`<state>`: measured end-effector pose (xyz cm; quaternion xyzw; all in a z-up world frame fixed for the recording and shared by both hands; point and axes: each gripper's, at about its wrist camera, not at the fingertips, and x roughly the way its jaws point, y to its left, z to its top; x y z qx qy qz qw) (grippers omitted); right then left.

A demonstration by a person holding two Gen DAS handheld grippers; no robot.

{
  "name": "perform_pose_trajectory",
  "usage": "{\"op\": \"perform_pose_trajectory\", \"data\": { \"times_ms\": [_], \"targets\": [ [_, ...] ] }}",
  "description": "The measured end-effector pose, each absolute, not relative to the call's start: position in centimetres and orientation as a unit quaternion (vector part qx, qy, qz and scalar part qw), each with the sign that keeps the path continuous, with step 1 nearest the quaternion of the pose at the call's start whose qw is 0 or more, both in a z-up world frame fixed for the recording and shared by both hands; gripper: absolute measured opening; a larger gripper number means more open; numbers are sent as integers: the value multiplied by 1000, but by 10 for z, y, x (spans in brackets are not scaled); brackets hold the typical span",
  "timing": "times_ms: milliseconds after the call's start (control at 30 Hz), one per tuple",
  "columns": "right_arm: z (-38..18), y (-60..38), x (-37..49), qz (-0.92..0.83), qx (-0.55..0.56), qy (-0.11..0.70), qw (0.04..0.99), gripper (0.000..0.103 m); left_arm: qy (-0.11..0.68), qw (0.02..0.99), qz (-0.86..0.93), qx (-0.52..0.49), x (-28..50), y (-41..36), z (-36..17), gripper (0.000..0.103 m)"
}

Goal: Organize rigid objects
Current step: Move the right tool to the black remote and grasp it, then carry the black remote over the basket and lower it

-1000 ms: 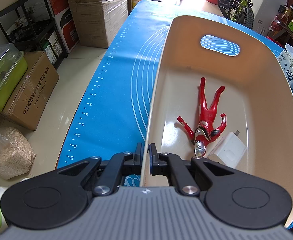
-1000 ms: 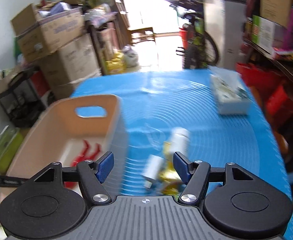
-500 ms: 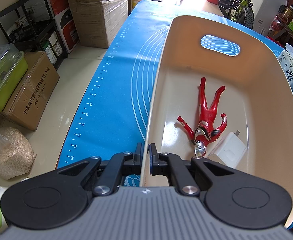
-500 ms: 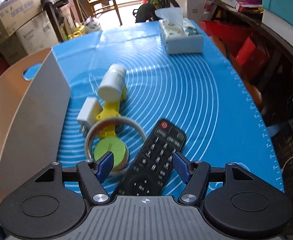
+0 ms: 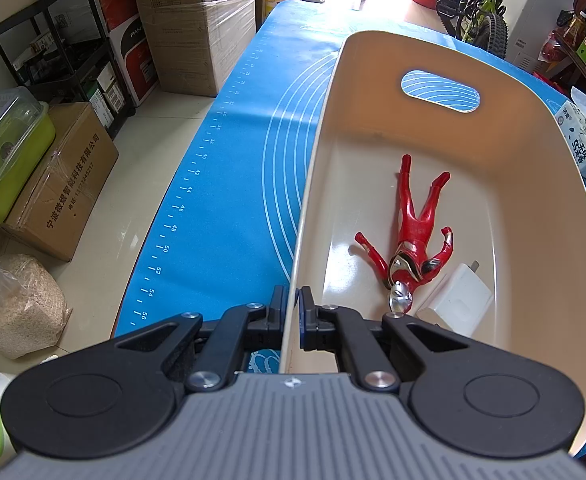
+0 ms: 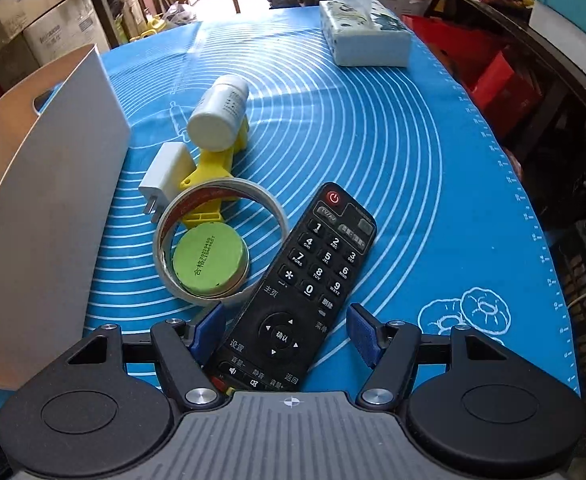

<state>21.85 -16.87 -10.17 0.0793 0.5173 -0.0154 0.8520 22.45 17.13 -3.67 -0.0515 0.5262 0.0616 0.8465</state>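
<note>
Bin: cream bin [image 5: 505,148] sits on the blue mat [image 5: 233,208], with a handle hole in its far wall.
Left gripper: left gripper [image 5: 291,312] pinches the near wall of the bin, one finger outside and one inside.
Inside the bin: a red toy figure [image 5: 411,240] lies flat, head toward the gripper. A white charger [image 5: 459,300] lies just beside its head.
Right gripper: right gripper [image 6: 289,336] is spread wide and points down at the mat. The near end of the black remote [image 6: 305,284] lies between its fingers. The left pad looks very close to the remote's edge, the right pad stands clear of it.
Pile on the mat: a tape ring [image 6: 221,240] lies just left of the remote, with a green-topped lid [image 6: 209,262] inside it. A yellow plastic piece [image 6: 213,168] pokes out behind the ring. A second white charger [image 6: 165,172] lies beside it, near the bin's outer wall [image 6: 53,216]. A white bottle [image 6: 219,118] rests on its side on the yellow piece.
Far end: a tissue pack [image 6: 363,36] sits well apart from the pile.
</note>
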Motion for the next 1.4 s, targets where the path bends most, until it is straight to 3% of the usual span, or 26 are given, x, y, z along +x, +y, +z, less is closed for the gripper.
{"op": "perform_pose_trajectory", "data": {
  "times_ms": [633, 700, 833, 1000, 1267, 1400],
  "targets": [
    [-95, -159, 224, -53, 32, 545, 836, 63, 526, 846, 61, -55, 225, 170, -36, 8],
    [-105, -161, 230, -66, 30, 558, 827, 56, 526, 847, 61, -56, 224, 170, -36, 8],
    [-107, -171, 231, -72, 56, 552, 829, 56, 526, 847, 61, -56, 224, 171, -36, 8],
    [-107, -173, 224, -76, 63, 536, 838, 37, 526, 847, 62, -56, 224, 172, -36, 8],
    [-103, -186, 216, -68, 119, 519, 844, 27, 526, 847, 62, -56, 224, 172, -36, 8],
    [-98, -181, 214, -61, 109, 511, 850, 27, 525, 847, 62, -56, 224, 172, -36, 8]
  ]
}}
